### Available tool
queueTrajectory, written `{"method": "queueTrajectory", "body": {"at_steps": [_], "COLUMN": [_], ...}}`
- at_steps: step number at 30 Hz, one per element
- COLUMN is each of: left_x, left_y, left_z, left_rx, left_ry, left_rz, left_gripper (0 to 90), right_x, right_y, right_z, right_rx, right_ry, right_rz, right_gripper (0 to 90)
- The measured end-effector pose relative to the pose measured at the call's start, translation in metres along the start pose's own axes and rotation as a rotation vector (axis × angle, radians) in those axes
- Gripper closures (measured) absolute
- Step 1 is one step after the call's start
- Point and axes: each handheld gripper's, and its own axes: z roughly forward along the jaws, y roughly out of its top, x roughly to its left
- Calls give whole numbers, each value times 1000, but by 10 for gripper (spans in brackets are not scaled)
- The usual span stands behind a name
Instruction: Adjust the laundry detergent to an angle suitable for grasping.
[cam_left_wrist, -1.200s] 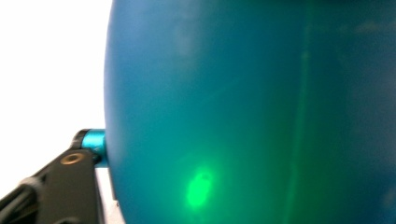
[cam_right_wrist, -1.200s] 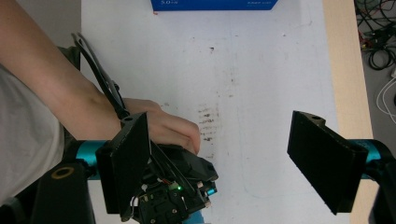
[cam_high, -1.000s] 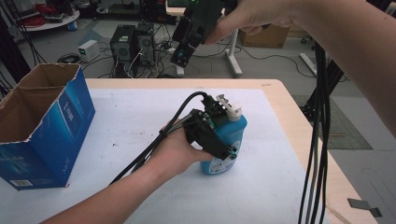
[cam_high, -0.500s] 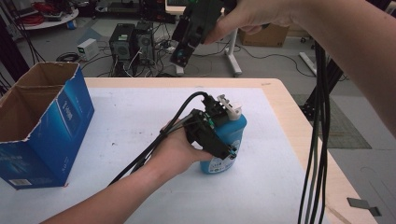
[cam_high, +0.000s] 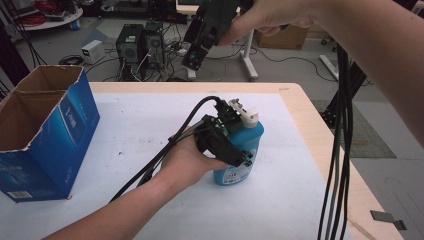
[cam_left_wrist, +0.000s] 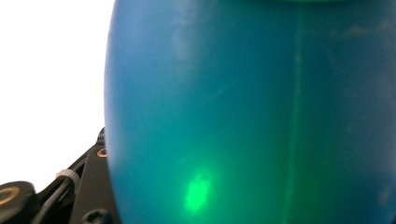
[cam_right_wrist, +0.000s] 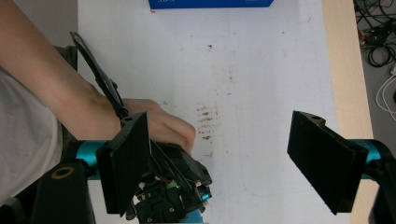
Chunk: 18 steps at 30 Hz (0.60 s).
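Bottle (cam_high: 240, 150) stood upright on the worktop (cam_high: 150, 125), right of the blue box (cam_high: 45, 135), my left claw (cam_high: 231, 145) just closing and clenched on its body to steady it, right claw (cam_right_wrist: 219, 163) parked overhead, released.

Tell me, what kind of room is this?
Probably a lab or workshop. Behind the white table there are computer towers on the floor with tangled wires, and thick black cables hang down at the right side.
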Motion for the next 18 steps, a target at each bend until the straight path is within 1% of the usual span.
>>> {"method": "queueTrajectory", "body": {"at_steps": [2, 4, 6, 7, 8, 10, 11, 13, 14, 15, 16, 18], "left_x": [2, 7, 7, 12, 14, 18, 20, 20, 26, 26, 33, 34], "left_y": [0, -1, -1, -4, -5, -10, -14, -14, -25, -25, -40, -51], "left_z": [-3, -9, -9, -24, -28, -38, -42, -42, -50, -50, -57, -60], "left_rx": [0, -5, -5, -33, -49, -47, -46, -46, -40, -40, -47, -40], "left_ry": [-19, -42, -42, -80, -93, -112, -130, -130, -175, -175, -211, -231], "left_rz": [13, 29, 29, 67, 78, 123, 143, 143, 155, 155, 162, 182], "left_gripper": [441, 443, 443, 444, 444, 444, 444, 444, 444, 444, 444, 444], "right_x": [-1, -1, -2, -2, -3, -3, -3, -3, -3, -3, -2, -2], "right_y": [-1, -2, -2, -2, -2, -1, -1, -1, -1, -1, 0, 0], "right_z": [0, -1, -1, -2, -2, -3, -3, -2, -2, -2, -3, -2], "right_rx": [-3, -7, -10, -16, -22, -24, -26, -28, -28, -28, -29, -28], "right_ry": [-2, -5, -8, -10, -10, -10, -8, -7, -7, -7, -3, 1], "right_rz": [1, 4, 6, 7, 9, 8, 8, 6, 6, 6, 5, 4], "right_gripper": [208, 208, 208, 208, 208, 208, 208, 208, 208, 208, 208, 208]}}
